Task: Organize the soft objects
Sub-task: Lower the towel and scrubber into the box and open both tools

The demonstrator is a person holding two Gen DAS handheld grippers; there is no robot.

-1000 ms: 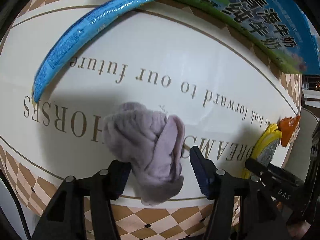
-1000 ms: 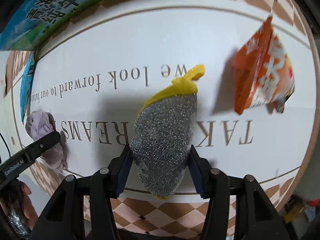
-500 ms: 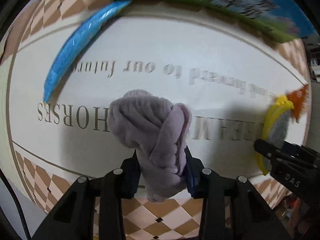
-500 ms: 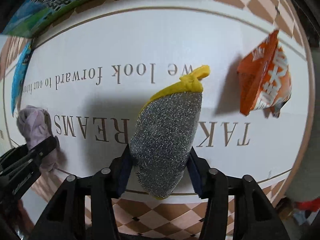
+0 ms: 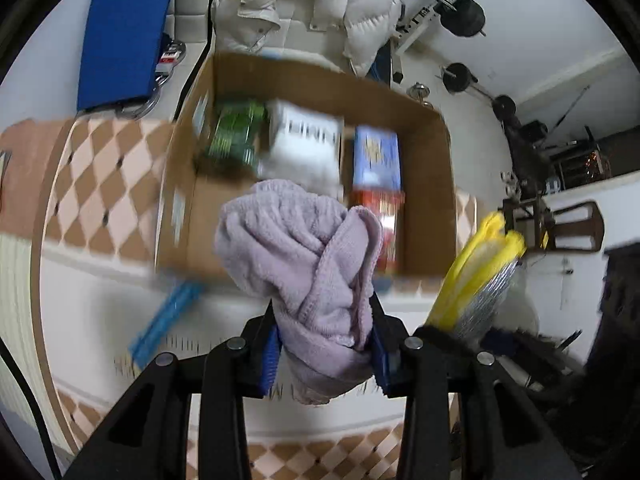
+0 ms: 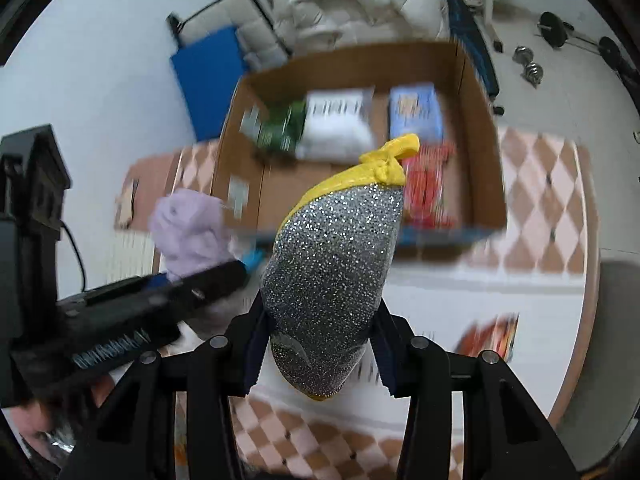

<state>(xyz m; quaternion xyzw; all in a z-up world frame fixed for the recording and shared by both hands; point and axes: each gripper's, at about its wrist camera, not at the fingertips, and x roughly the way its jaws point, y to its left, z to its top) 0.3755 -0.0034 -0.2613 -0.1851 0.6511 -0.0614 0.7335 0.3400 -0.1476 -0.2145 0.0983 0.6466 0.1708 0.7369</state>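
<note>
- Now both loads hang above the bench (image 5: 100,292), and the open cardboard box (image 5: 448,184) lies straight ahead of both pairs of fingers, beyond the bench's near white strip.
- Left gripper (image 5: 326,344): its fingers are clamped on the lilac cloth (image 5: 304,248), a knotted bundle whose long axis runs forward, away from the fingers and toward the box. In the left wrist view the bundle's tip overlaps the box's near wall, though blur makes it hard to say whether it is over the opening or short of it.
- Right gripper (image 6: 320,354): its fingers are pressed on the narrow lower end of the glittery scouring pad (image 6: 332,256), which stands lengthwise along the fingers with its yellow knotted tip (image 6: 394,156) pointing at the box.
- Neither hand looks clearly nearer; the two ride side by side, the pad just to the right of the cloth, so I judge the drop turns on carrying each one forward past the near wall.
- Count of soft things held: one cloth, one pad.
- Count in the box: about four packs, namely a green one (image 6: 280,128), a white one (image 6: 340,120), a blue one (image 6: 416,114) and a red one (image 6: 428,188); blur hides any more.
- Count on the bench: one blue strip packet (image 5: 166,320) and one orange packet (image 6: 492,336).
</note>
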